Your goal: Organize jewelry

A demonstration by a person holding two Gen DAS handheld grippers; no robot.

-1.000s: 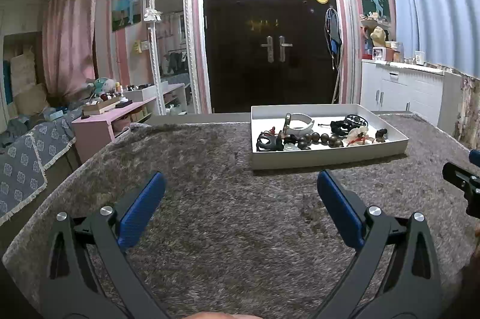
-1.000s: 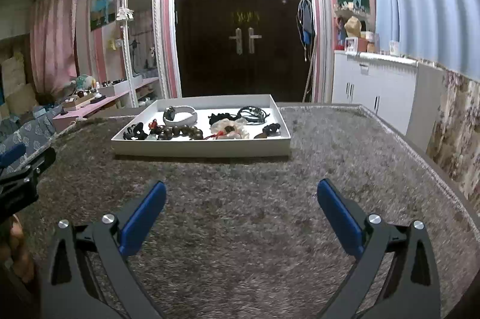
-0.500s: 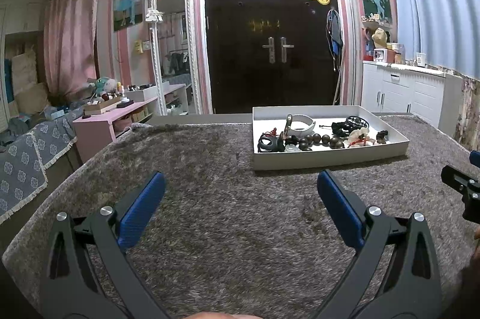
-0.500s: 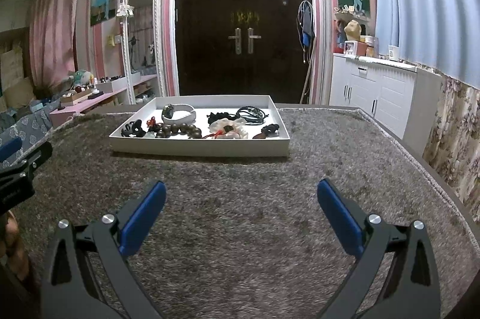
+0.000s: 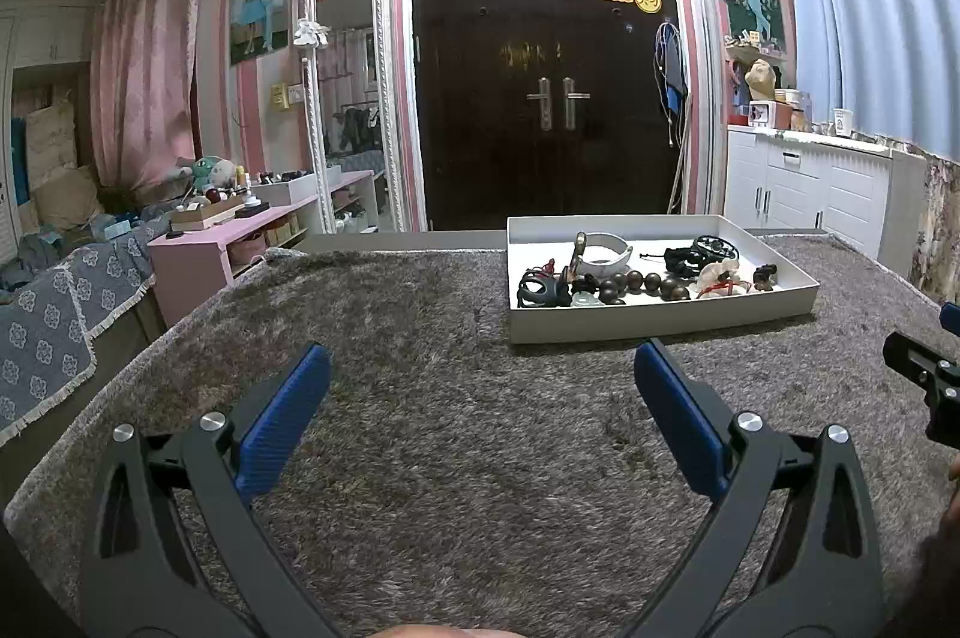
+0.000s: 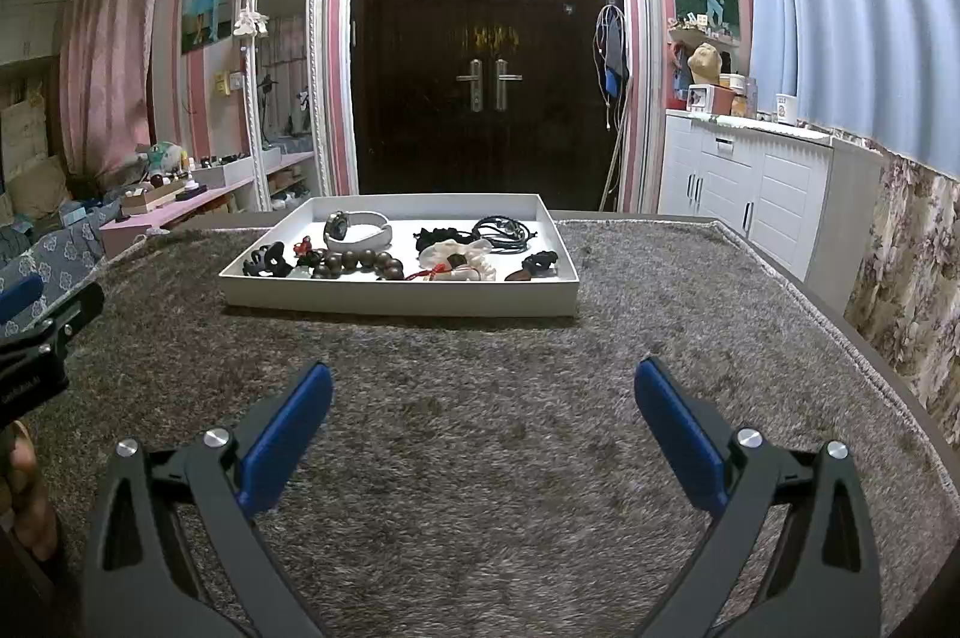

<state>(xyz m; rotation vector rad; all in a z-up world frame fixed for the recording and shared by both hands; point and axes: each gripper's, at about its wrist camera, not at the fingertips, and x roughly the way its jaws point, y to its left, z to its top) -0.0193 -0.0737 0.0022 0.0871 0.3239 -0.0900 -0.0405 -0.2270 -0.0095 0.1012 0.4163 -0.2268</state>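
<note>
A shallow white tray [image 5: 648, 325] [image 6: 396, 303] rests on the shaggy grey table cover. Inside lie a white bangle [image 5: 605, 255] [image 6: 360, 227], a string of dark wooden beads [image 5: 645, 285] [image 6: 360, 265], a black hair claw [image 5: 540, 291] [image 6: 268, 261], black cords [image 5: 705, 251] [image 6: 503, 229] and a cream scrunchie [image 5: 720, 273] [image 6: 459, 259]. My left gripper [image 5: 483, 368] stands open over the cover, well short of the tray and left of it. My right gripper [image 6: 483, 383] is open too, in front of the tray. Neither holds anything.
The grey cover [image 6: 480, 428] spreads wide between the grippers and the tray. A pink shelf [image 5: 198, 248] with clutter stands off the table's left. White cabinets [image 6: 756, 194] line the right wall. The table edge [image 6: 852, 320] runs along the right.
Both views have shifted slightly; the tray sits a little further right and lower in the left wrist view. Both grippers stay open and hold nothing.
</note>
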